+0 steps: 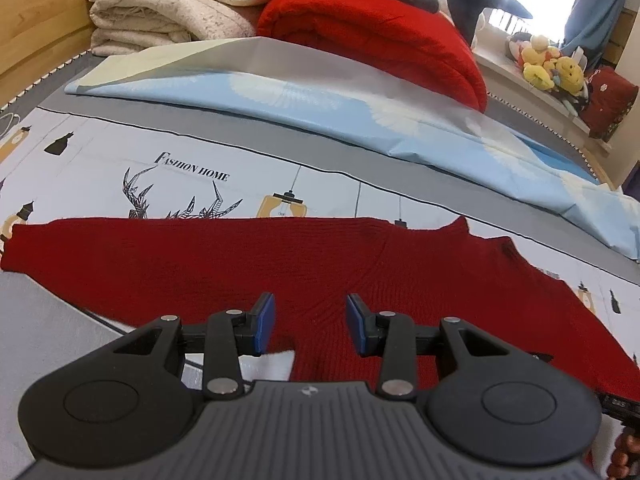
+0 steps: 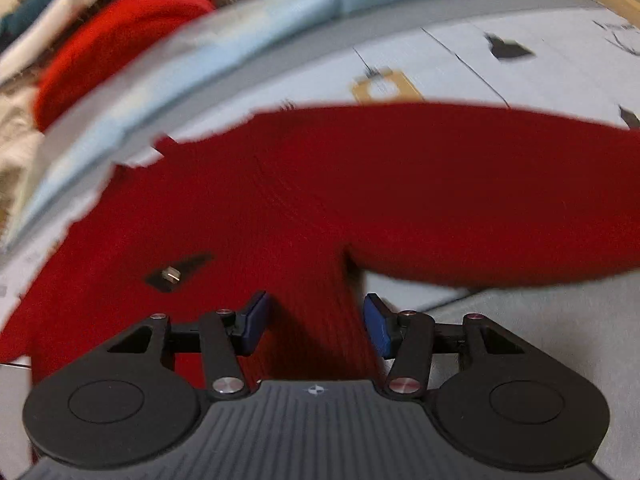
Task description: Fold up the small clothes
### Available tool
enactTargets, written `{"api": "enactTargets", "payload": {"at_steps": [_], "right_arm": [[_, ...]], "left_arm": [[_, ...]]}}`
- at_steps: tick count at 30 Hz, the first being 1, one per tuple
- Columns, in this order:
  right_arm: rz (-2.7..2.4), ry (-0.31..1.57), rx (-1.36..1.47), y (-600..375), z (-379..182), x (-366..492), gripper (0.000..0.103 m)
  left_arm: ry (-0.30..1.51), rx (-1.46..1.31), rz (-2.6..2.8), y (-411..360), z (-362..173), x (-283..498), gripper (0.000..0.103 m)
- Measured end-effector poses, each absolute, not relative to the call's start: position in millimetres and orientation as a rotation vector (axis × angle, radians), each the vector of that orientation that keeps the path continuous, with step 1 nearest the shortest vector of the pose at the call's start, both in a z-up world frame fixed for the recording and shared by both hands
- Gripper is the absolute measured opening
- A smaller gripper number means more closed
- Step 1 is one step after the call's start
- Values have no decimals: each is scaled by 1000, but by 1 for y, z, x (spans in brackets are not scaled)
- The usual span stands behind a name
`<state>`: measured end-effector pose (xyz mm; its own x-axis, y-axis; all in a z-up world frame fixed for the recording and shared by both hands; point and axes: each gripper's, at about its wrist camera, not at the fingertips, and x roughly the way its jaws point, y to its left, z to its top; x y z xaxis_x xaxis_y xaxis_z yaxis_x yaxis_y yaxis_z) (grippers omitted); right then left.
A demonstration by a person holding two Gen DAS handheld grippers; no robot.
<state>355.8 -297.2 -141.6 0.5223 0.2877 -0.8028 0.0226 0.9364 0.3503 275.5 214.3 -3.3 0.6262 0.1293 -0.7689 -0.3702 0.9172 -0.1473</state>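
A small dark red knitted sweater (image 1: 248,264) lies flat on a printed bedsheet (image 1: 100,152), sleeves spread out to both sides. My left gripper (image 1: 311,322) is open and empty, just above the sweater near its left underarm. The sweater also fills the right wrist view (image 2: 360,184), which is blurred. My right gripper (image 2: 316,322) is open and empty, low over the body of the sweater beside the right underarm. A small black tag (image 2: 176,274) shows on the knit to its left.
A folded light blue sheet (image 1: 360,116) lies behind the sweater. Behind it are a folded bright red blanket (image 1: 380,36) and cream blankets (image 1: 172,4). Plush toys (image 1: 552,68) sit on a shelf at right. A wooden bed frame (image 1: 36,28) runs at left.
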Motion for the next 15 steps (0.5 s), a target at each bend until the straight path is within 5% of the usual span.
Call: {"api": "enactTargets", "payload": {"at_steps": [7,15], "right_arm": [[42,966,313,-288,-138,329,41],[-76,1018,131,-278,-133,293,53]], "left_arm": [[825,-325,283,210,9,251,43],[813,-326,247,216,18,227,43]]}}
